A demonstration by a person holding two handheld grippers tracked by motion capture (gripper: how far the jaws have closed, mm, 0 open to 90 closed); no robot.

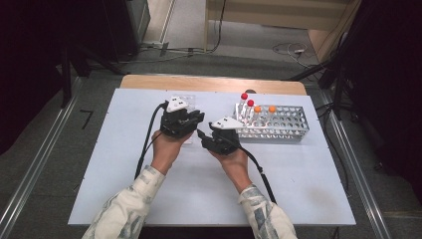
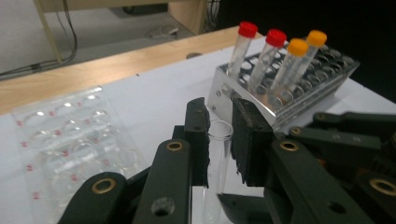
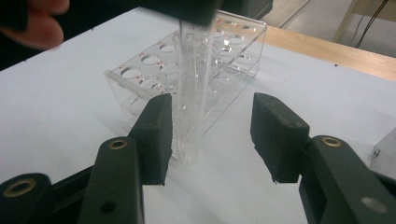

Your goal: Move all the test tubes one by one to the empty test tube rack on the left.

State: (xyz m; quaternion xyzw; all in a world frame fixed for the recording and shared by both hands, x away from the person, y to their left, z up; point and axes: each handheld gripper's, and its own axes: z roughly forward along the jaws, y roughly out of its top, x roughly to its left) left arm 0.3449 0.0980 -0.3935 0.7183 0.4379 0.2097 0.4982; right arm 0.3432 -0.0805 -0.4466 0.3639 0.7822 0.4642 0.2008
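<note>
Left gripper (image 2: 219,142) clamps an uncapped clear test tube (image 2: 215,161) near its rim, upright above the white table (image 1: 199,189). Right gripper (image 3: 210,135) stands wide, its jaws either side of the tube's lower end, not touching. A clear acrylic rack (image 3: 187,60) lies just beyond; a metal rack (image 1: 278,122) with two red-capped and two orange-capped tubes (image 2: 275,60) stands to the right. Probable step: a hand-over or transfer of the tube between racks. Next, the right jaws would need to close squarely on the slippery glass-like wall.
</note>
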